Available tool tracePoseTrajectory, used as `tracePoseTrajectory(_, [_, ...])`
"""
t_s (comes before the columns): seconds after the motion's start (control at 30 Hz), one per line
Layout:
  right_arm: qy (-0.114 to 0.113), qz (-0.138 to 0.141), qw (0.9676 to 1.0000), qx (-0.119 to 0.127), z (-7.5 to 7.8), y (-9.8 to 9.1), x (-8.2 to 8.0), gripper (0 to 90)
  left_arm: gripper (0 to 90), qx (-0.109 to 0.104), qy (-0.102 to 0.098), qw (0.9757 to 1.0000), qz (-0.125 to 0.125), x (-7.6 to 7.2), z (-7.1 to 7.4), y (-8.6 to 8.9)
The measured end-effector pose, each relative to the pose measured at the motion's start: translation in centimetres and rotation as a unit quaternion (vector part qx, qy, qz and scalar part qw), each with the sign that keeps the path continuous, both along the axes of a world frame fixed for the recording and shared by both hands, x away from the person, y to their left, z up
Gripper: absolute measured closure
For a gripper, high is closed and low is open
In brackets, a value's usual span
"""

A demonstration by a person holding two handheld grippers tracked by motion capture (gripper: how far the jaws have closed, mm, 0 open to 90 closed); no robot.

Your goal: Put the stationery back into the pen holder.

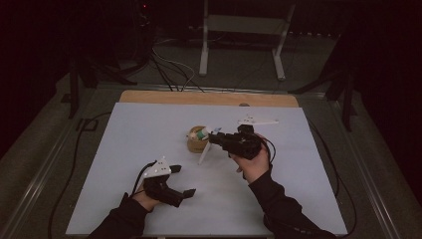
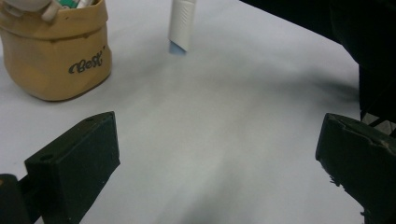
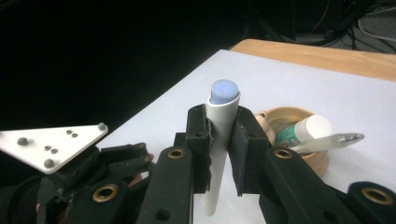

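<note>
Two jaws of the right gripper (image 3: 219, 140) clamped a white marker (image 3: 218, 154) beside the tan pouch (image 3: 299, 140). The left gripper (image 1: 181, 181) sat apart, gaping, holding nothing

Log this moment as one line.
right gripper: shut on white pen | left gripper: open | tan pot: on table

one pen (image 3: 219, 140); one pot (image 2: 56, 51); two grippers (image 1: 175, 181)

The high view looks forward and down from above the person's side, taking in the whole table (image 1: 149, 139) from afar. The left gripper view skims low over the table toward the tan pot (image 2: 56, 56) at 11 o'clock. The right gripper view looks close along its own jaws, sharing that pot (image 3: 289, 123) at 2 o'clock.
</note>
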State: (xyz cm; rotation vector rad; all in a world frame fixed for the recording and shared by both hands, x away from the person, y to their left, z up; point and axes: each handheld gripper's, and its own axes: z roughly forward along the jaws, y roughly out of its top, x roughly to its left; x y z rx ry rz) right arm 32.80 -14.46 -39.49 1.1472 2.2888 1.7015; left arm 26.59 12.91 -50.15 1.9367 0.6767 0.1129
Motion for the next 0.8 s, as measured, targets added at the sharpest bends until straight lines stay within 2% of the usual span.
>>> tracePoseTrajectory(0.2, [-0.011,-0.004,0.9999,-0.012,0.5,0.2,0.4,78.5,0.2,-0.001,0.005,0.9999,-0.010,0.0,0.0,0.0])
tracePoseTrajectory(0.8, [-0.041,-0.024,0.9985,-0.029,1.4,0.6,2.0,78.5,0.3,-0.007,-0.002,0.9999,-0.010,0.0,0.0,-0.1])
